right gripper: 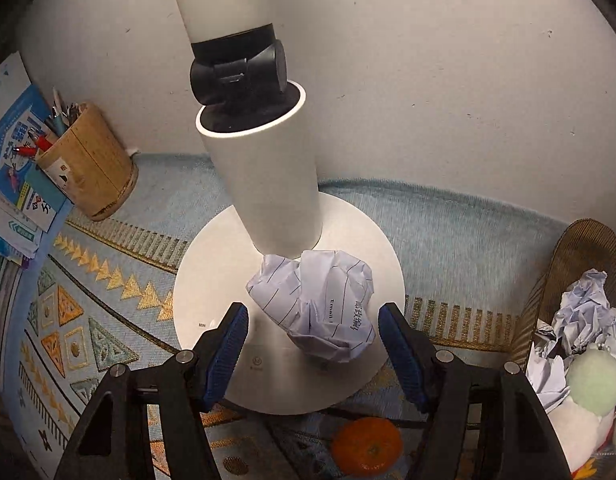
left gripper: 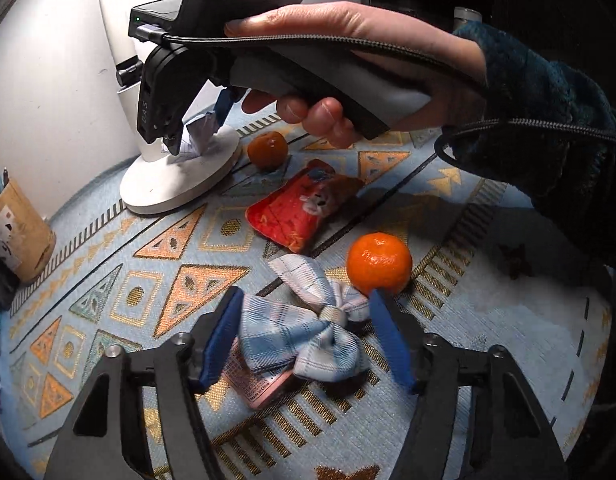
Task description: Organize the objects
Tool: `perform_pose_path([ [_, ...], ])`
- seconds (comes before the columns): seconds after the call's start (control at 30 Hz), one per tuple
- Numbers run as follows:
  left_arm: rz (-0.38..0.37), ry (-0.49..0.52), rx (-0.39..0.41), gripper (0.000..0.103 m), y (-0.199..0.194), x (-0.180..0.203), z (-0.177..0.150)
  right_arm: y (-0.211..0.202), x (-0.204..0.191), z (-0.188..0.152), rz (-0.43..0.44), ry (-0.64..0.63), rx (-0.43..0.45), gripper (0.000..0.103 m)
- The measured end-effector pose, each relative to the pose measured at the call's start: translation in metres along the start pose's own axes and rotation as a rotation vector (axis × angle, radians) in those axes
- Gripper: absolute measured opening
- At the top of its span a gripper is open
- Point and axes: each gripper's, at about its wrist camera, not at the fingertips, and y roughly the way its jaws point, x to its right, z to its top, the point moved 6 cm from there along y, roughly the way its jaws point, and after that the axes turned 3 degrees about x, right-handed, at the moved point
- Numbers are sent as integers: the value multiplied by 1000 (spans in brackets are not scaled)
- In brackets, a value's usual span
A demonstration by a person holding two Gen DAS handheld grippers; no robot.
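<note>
A crumpled paper ball [right gripper: 315, 304] lies on the round white lamp base [right gripper: 212, 280]. My right gripper [right gripper: 311, 312] is open, its blue pads on either side of the ball, not clamped. In the left wrist view the right gripper [left gripper: 196, 132] reaches down to the same paper [left gripper: 196, 136]. My left gripper [left gripper: 306, 304] is open around a blue plaid fabric bow [left gripper: 304, 328] that lies on a pink card [left gripper: 256, 384]. An orange mandarin [left gripper: 379, 262] sits just beyond the right pad. A red pouch [left gripper: 304, 204] and a second mandarin [left gripper: 268, 150] lie farther off.
The white lamp column [right gripper: 260, 152] rises just behind the paper. A wooden pen holder [right gripper: 88, 160] and booklets [right gripper: 16, 152] stand at left. A woven basket [right gripper: 567, 280] with crumpled papers and plush toys is at right. A patterned blue cloth [left gripper: 148, 280] covers the table.
</note>
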Motion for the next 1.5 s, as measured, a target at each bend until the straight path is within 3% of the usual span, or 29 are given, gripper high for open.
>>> perform_pose_path([
  [0.1,-15,6,25,36,-4,4,0,1,-1,-1,-4,-14,6,35],
  [0.13,-21,6,36,23,-7,5,0,0,0,-2,8,-7,9,35],
  [0.27,-8,-35,60,11,-16,1,0,-14,2,-1,36,3,62,35],
  [0.5,-37,-201,193,10,-65,-13,5,-90,-4,-17,136,24,176,35],
  [0.7,-23,-282,241,10,-98,-3,-5,-171,9,-81,129,-14,270,35],
  [0.73,-8,-277,223,12,-96,0,-7,-180,15,-94,109,-16,274,35],
  [0.8,45,-255,172,43,-83,9,-9,-188,22,-119,87,-12,274,35],
  [0.83,74,-237,146,74,-74,11,-9,-189,25,-130,86,-1,268,35],
  [0.87,110,-215,132,87,-68,15,-8,-191,30,-140,90,13,260,36],
  [0.93,128,-173,95,86,-55,24,-8,-194,42,-159,99,40,243,36],
  [1.0,148,-136,50,75,-43,32,-7,-196,56,-174,96,65,235,36],
  [1.1,221,-122,-25,51,-24,30,-10,-197,79,-190,91,118,230,36],
  [1.17,232,-126,-49,22,-16,30,-12,-197,91,-197,93,144,232,36],
  [1.3,249,-113,-44,14,-10,33,-12,-197,102,-210,104,169,236,36],
  [1.43,81,-307,53,5,-34,22,-11,-200,109,-221,152,214,241,36],
  [1.5,68,-354,96,5,-54,21,-14,-206,112,-227,166,232,254,36],
])
